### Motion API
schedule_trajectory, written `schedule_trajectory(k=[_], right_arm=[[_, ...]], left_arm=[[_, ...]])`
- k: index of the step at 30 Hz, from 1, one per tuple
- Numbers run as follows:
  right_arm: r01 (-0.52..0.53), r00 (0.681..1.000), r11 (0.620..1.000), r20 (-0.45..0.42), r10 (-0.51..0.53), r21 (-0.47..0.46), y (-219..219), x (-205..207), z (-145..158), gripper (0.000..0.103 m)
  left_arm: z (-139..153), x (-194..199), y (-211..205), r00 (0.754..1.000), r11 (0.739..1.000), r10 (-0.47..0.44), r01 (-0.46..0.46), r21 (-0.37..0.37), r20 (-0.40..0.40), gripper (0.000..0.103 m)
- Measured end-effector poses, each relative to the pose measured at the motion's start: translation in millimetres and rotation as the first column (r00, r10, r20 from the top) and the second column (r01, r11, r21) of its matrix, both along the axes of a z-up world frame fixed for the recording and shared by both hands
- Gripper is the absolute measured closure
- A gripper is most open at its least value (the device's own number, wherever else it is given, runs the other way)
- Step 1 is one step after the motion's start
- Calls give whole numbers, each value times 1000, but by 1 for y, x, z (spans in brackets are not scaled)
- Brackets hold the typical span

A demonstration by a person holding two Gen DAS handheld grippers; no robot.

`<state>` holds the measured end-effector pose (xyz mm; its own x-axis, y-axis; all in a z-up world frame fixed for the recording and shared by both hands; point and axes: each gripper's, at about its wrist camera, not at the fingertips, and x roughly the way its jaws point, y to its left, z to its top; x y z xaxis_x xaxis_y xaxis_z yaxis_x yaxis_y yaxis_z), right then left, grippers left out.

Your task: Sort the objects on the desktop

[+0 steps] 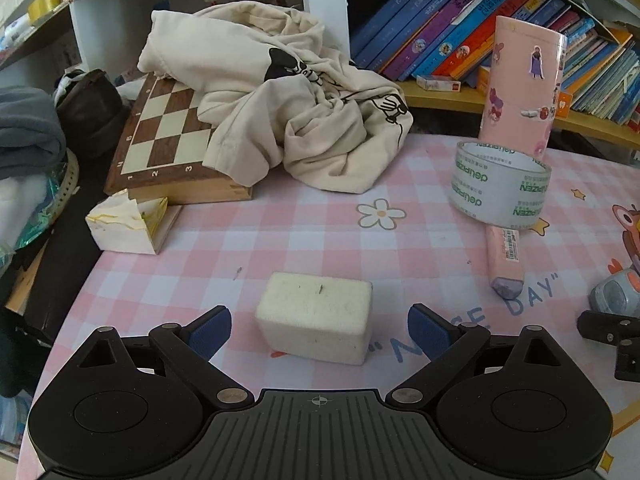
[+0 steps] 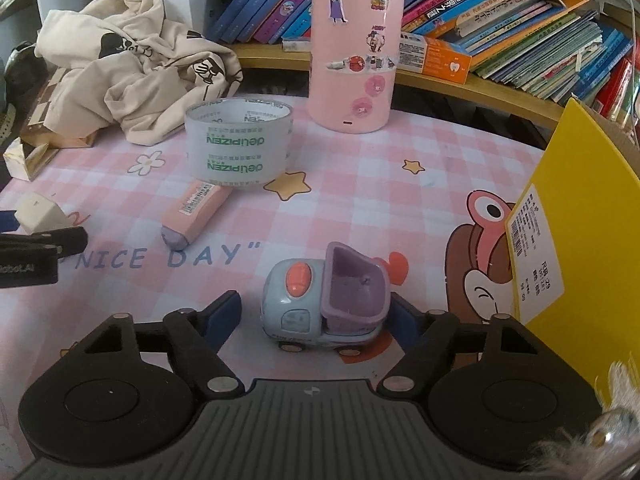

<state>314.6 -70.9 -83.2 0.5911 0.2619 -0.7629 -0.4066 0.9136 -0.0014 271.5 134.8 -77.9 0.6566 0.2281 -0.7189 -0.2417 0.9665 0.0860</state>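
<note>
Left claw (image 1: 319, 330) open around the foam block (image 1: 316, 316): light, squashy, we pinch its short sides. Right claw (image 2: 318, 320) brackets the toy car (image 2: 325, 300), pads not pressing; hard, rolls.

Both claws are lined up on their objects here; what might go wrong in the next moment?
1. The toy truck stands on wheels between the pads of the right claw; its right pad looks nearer, so uneven contact may roll or twist it away.
2. The white block sits between the open left claw, looks soft, and may deform if squeezed.
</note>
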Motion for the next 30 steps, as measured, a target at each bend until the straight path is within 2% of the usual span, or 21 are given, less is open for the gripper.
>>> schedule_trajectory(k=[1,3,7,8,11,30], right_arm=[[0,1000,1000,2,0,0,0,-1,0,38],[-1,1000,1000,0,1,0,0,0,1,41],[-14,1000,1000,-14,14,1,-1,1,3,41],[-19,1000,1000,-17,19,4,-1,0,4,41],[-34,999,999,-7,34,8,-2,-4,9,41],[-117,992,993,-55,117,17,-23,-62,32,41]], left_arm=[[0,0,0,1000,1000,-3,3,-4,0,11],[-1,1,1,1000,1000,-9,9,-16,-5,17],[-3,1,6,1000,998,0,-1,-64,-21,48],[-2,0,8,1000,997,5,-6,-74,-21,49],[2,-6,13,1000,993,6,-8,-116,-17,52],[35,-85,-6,998,981,-52,55,-186,22,53]])
